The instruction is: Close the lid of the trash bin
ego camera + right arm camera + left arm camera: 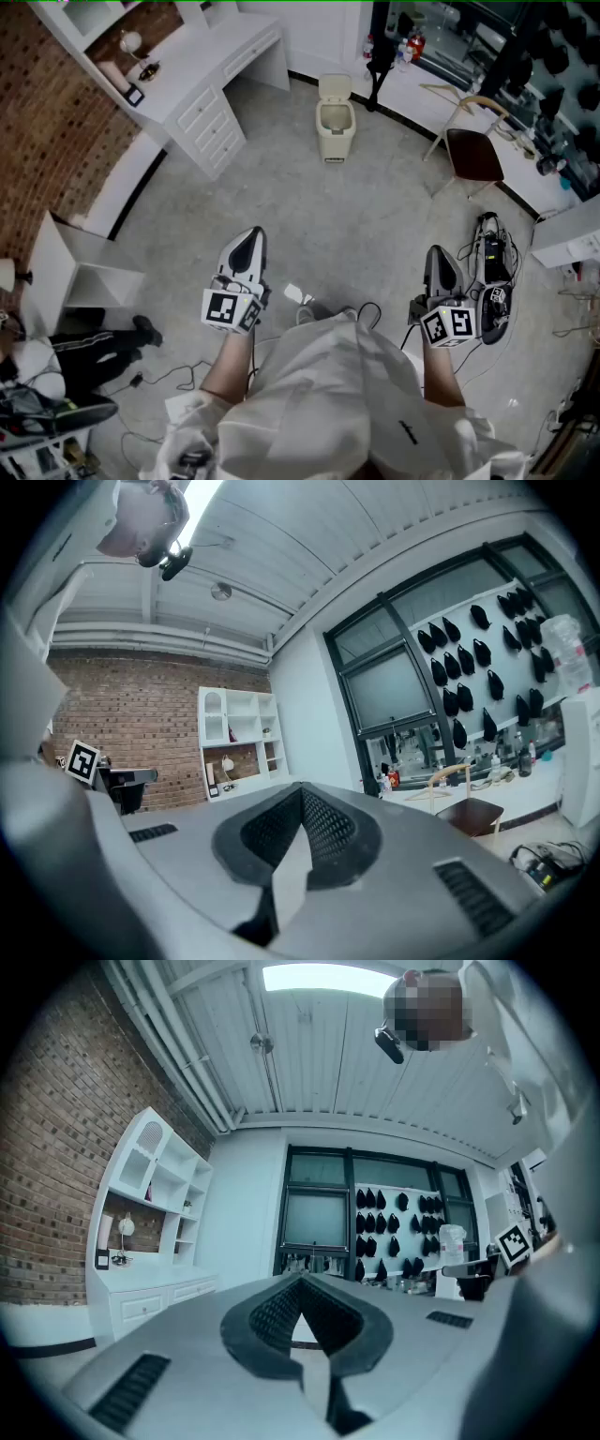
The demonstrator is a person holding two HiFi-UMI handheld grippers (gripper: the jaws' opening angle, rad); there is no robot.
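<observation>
Two grippers are held out level over the floor (319,216) in the head view. The left gripper (249,246) and the right gripper (441,262) are well apart, each with its jaws pressed together on nothing. The trash bin (335,127) stands well ahead of them, near the far wall, with its lid (335,87) tipped up and back (the mouth lies open). Bare floor runs between the grippers and the bin. A white desk (206,66) edges that stretch on the left and a chair (473,150) edges it on the right. A tangle of cables (492,272) lies just beside the right gripper.

In the left gripper view, the left gripper (301,1288) has its ribbed pads meeting tip to tip, with nothing between them. The desk's drawers sit low at the left, below a brick wall (56,1166).

In the right gripper view, the right gripper (300,803) is likewise closed and empty. The chair is off to its right, by the window wall.
</observation>
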